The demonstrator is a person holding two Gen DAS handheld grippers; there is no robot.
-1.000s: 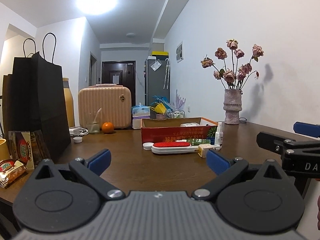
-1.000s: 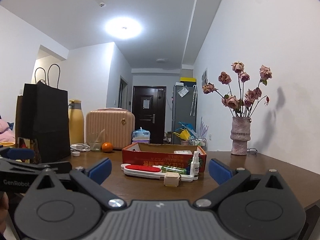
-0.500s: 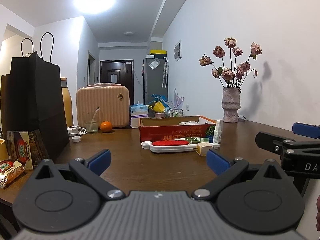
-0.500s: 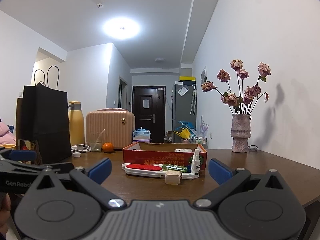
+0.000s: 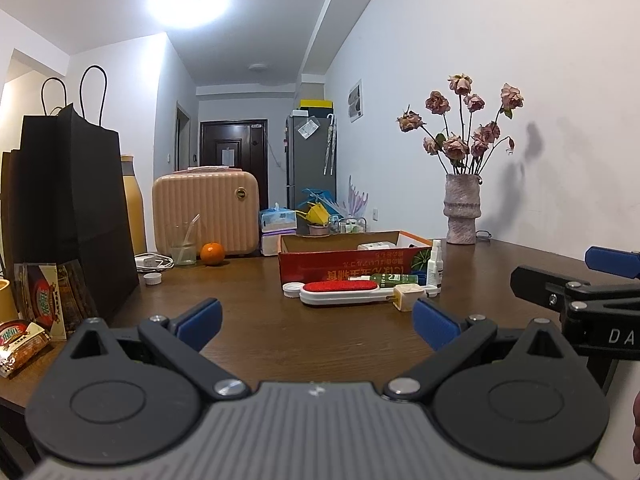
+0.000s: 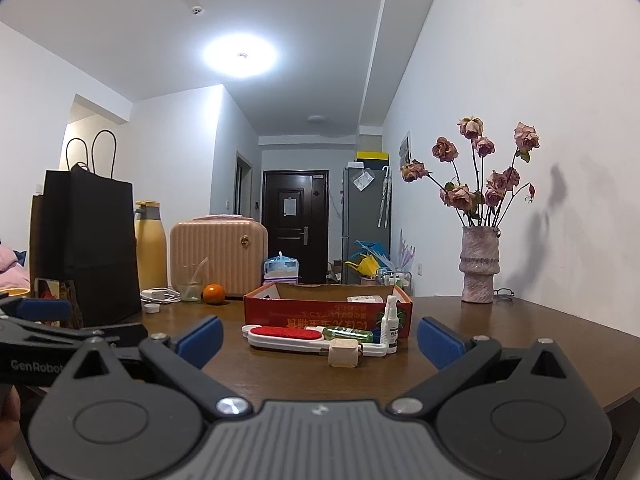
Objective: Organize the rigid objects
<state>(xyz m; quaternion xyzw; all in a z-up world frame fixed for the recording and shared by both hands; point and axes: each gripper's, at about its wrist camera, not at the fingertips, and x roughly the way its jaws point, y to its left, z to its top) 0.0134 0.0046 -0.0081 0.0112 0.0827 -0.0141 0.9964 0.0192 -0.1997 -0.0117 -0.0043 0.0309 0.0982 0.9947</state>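
Grippers: your left gripper [image 5: 316,322] & right gripper [image 6: 320,338] were both spread wide, w/ nothing held, above brown wooden table [image 6: 520,332]; red cardboard box [image 6: 320,314] sat ahead.

Home, a lived-in apartment: wooden tabletop [image 6: 520,332] with vase [image 6: 479,265] of dried roses by the wall, small suitcase [image 6: 219,250], thermos [image 6: 151,246] and paper bag [image 6: 86,240] left of it, fridge [image 6: 366,220] and entry door [image 6: 295,216] down the hallway behind.

Glaring ceiling light [image 6: 240,56]; fisheye-bent edges, sharp focus.
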